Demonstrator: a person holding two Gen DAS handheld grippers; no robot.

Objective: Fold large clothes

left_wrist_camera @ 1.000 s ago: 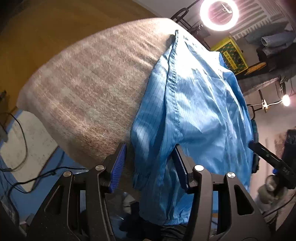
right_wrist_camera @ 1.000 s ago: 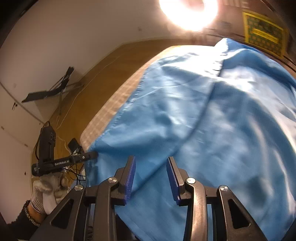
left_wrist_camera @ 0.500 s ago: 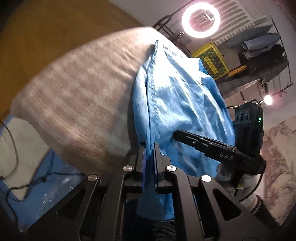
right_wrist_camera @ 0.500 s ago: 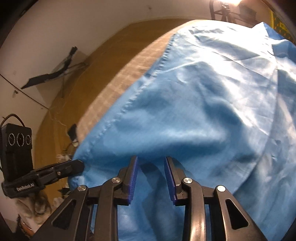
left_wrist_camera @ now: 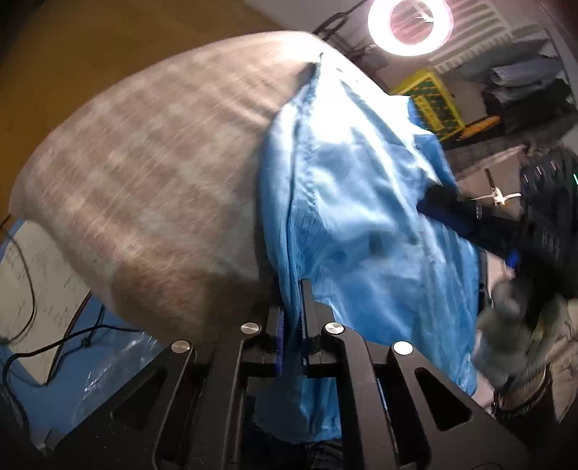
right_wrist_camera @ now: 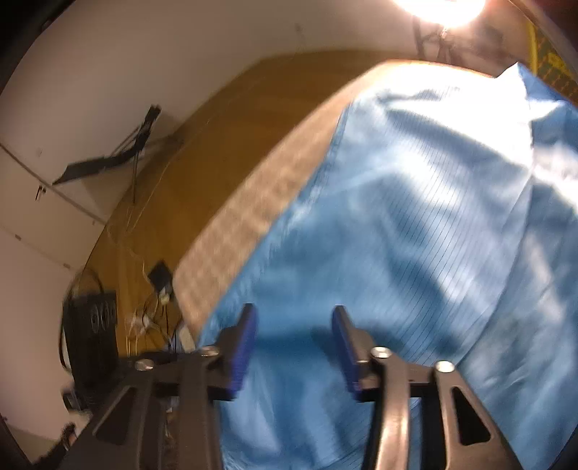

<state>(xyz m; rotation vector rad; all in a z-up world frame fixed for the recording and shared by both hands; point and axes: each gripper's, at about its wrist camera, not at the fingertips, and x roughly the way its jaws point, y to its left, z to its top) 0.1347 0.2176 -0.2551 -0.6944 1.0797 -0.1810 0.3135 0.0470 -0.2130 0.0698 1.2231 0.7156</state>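
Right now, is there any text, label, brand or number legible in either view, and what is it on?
None can be read.
yellow crate: dark pattern, no legible text.
black device: markings blurred.
blue garment: only thin stripes, no label showing.

The grey checked table cover lies bare left of the blue garment, open to approach. The right gripper blocks the garment's right edge. Past the far end, a ring light and yellow crate stand close together.
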